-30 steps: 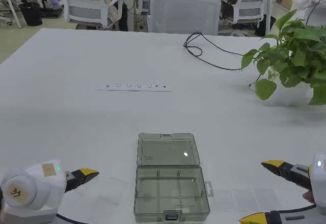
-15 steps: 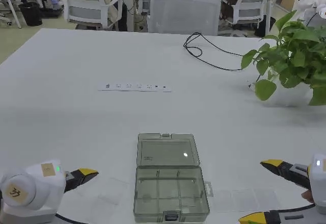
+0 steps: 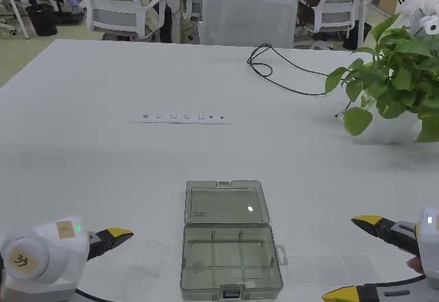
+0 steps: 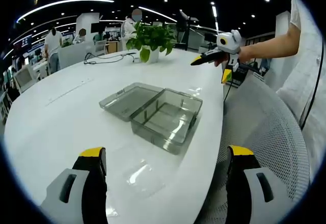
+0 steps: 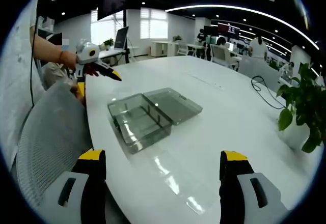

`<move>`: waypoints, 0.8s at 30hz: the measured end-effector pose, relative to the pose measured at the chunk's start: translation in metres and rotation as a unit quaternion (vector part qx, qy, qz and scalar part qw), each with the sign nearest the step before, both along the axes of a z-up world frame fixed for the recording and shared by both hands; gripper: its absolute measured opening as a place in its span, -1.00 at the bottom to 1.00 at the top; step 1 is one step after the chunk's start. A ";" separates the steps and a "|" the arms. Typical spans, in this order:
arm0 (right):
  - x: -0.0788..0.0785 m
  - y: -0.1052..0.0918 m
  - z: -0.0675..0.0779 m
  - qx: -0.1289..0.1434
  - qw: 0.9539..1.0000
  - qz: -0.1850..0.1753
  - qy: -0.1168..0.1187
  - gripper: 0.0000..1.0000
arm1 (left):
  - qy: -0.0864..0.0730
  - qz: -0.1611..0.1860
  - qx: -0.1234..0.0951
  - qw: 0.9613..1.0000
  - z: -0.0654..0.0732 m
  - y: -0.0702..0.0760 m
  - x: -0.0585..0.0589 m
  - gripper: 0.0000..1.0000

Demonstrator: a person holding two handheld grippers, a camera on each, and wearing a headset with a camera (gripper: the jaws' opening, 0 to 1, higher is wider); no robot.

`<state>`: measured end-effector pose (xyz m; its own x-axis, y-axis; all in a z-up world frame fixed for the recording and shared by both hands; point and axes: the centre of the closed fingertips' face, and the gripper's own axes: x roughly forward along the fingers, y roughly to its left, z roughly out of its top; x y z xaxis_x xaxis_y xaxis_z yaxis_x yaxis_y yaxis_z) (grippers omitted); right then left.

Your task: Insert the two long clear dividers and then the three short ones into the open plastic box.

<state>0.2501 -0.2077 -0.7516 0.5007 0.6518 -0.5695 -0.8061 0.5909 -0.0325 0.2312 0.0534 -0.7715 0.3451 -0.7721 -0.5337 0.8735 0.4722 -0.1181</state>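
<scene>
The open grey-tinted plastic box (image 3: 230,262) lies at the table's near edge, its lid (image 3: 225,203) folded flat behind it. Clear dividers (image 3: 140,262) lie flat on the table left of the box, and more clear dividers (image 3: 321,269) lie to its right. My left gripper (image 4: 165,152) is open, left of the box, above the clear pieces (image 4: 144,174). My right gripper (image 3: 353,257) is open too, right of the box, with dividers (image 5: 175,180) on the table ahead of it. Nothing is held between either pair of jaws.
A potted plant (image 3: 394,75) stands at the back right, with a black cable (image 3: 274,65) beside it. A flush power strip (image 3: 182,117) runs across mid-table. Office chairs (image 3: 247,17) stand behind the far edge. The near table edge lies just below the box.
</scene>
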 end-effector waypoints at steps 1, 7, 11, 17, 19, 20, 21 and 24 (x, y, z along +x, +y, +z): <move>0.000 0.000 0.000 0.000 1.000 0.000 0.000 0.87 | 0.000 0.000 0.000 1.000 0.000 0.000 0.000 1.00; 0.000 -0.001 -0.001 0.000 1.000 0.000 0.000 0.87 | -0.001 0.001 0.000 1.000 0.000 0.000 0.000 1.00; 0.000 0.000 0.000 0.000 1.000 -0.001 -0.001 0.87 | -0.001 -0.001 0.001 1.000 0.000 0.000 0.000 1.00; -0.001 0.000 0.001 0.000 1.000 0.000 0.000 0.87 | -0.001 -0.002 0.002 1.000 0.000 0.000 -0.001 1.00; -0.001 -0.001 0.001 0.000 1.000 0.000 -0.001 0.87 | 0.000 -0.002 0.001 1.000 0.000 0.000 -0.001 1.00; -0.001 -0.001 0.001 0.000 1.000 -0.001 -0.001 0.87 | -0.001 -0.003 0.002 1.000 0.000 0.001 -0.001 1.00; -0.001 -0.001 0.001 0.000 1.000 -0.001 -0.001 0.87 | -0.001 -0.002 0.002 1.000 0.000 0.001 -0.001 1.00; -0.001 -0.001 0.001 0.000 1.000 -0.001 -0.001 0.87 | 0.000 -0.003 0.003 1.000 -0.001 0.001 -0.001 1.00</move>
<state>0.2491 -0.2089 -0.7505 0.5028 0.6509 -0.5687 -0.8050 0.5924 -0.0337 0.2306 0.0546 -0.7721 0.3410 -0.7711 -0.5376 0.8760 0.4682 -0.1160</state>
